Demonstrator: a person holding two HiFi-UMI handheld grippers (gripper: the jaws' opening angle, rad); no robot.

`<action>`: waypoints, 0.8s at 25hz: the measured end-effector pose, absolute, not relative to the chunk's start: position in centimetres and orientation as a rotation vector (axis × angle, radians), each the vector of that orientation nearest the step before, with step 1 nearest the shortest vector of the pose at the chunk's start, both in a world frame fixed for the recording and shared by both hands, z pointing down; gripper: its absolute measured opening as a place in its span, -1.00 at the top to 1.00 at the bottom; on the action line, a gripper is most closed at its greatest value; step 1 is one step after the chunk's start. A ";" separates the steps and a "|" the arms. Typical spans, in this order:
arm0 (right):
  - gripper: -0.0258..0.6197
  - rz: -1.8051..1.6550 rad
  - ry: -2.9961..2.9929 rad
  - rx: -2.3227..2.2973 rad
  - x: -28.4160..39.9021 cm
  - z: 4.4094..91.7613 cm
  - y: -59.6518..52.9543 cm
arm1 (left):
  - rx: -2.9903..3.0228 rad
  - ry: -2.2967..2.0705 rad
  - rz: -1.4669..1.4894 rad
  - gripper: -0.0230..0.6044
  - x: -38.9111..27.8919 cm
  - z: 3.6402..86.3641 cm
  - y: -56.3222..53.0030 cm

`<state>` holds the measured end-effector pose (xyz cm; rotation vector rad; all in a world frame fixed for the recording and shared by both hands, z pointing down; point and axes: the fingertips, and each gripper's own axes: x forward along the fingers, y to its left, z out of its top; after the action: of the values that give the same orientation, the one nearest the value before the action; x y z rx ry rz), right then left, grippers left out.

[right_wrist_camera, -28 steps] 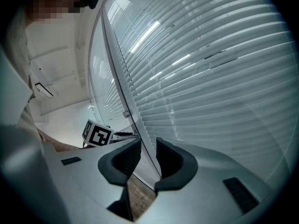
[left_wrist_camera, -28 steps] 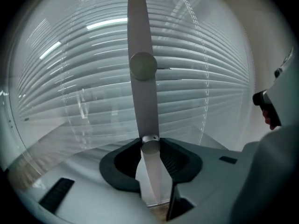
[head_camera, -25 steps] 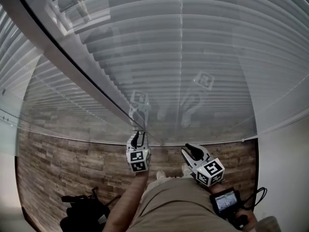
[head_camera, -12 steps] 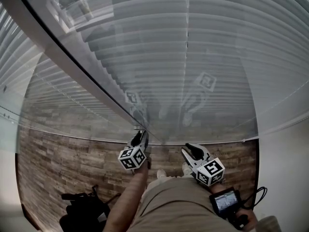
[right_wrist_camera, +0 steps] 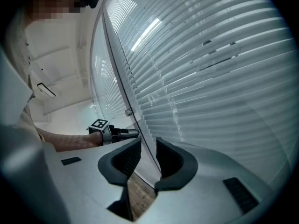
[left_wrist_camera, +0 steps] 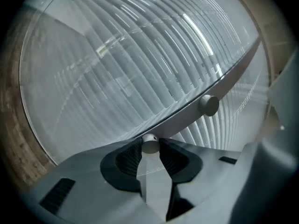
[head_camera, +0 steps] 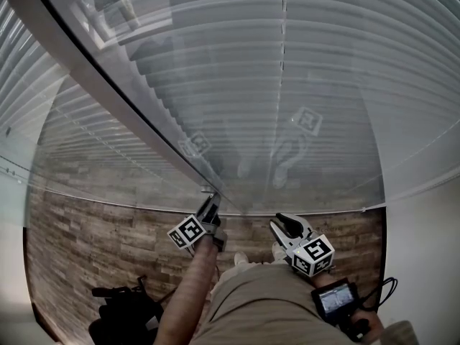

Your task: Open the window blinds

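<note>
White slatted blinds (head_camera: 287, 85) hang behind a glass pane, beside a grey frame bar (head_camera: 108, 92). My left gripper (head_camera: 208, 205) reaches up to the bar's lower end. In the left gripper view it (left_wrist_camera: 150, 146) is shut on a small round silver knob (left_wrist_camera: 150, 143), its pads pressing both sides. A second knob (left_wrist_camera: 209, 105) sits further along the bar (left_wrist_camera: 229, 76). The right gripper (head_camera: 282, 223) hovers lower to the right, close to the glass. It (right_wrist_camera: 148, 155) is open, with nothing between its pads. The right gripper view also shows the left gripper (right_wrist_camera: 131, 133) at the frame.
Wood-plank floor (head_camera: 86, 243) lies below the window. A black bag (head_camera: 122, 311) sits on it at the lower left. A small device with a screen (head_camera: 334, 298) and cables is at the lower right, next to a white wall (head_camera: 424, 250).
My left gripper has rolled about its own axis on the knob, and its marker cube has swung down to the left. The right gripper has stayed put.
</note>
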<state>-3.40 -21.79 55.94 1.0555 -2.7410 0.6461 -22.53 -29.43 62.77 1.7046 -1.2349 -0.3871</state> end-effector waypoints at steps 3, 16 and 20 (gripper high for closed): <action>0.62 0.646 -2.741 1.057 -3.4 55.9 -21.7 | 1.660 -1.170 -0.463 0.50 -22.6 62.8 -29.4; 0.62 0.607 -2.736 1.050 -3.8 55.7 -21.3 | 1.419 -0.928 -0.805 0.50 -22.6 63.0 -29.4; 0.62 0.607 -2.731 1.049 -3.6 56.4 -21.0 | 1.394 -0.884 -0.862 0.50 -22.3 63.3 -29.1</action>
<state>-3.64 -20.98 56.36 1.0492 -2.7311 0.6072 -22.29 -29.13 63.32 1.3944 -0.8839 -0.8617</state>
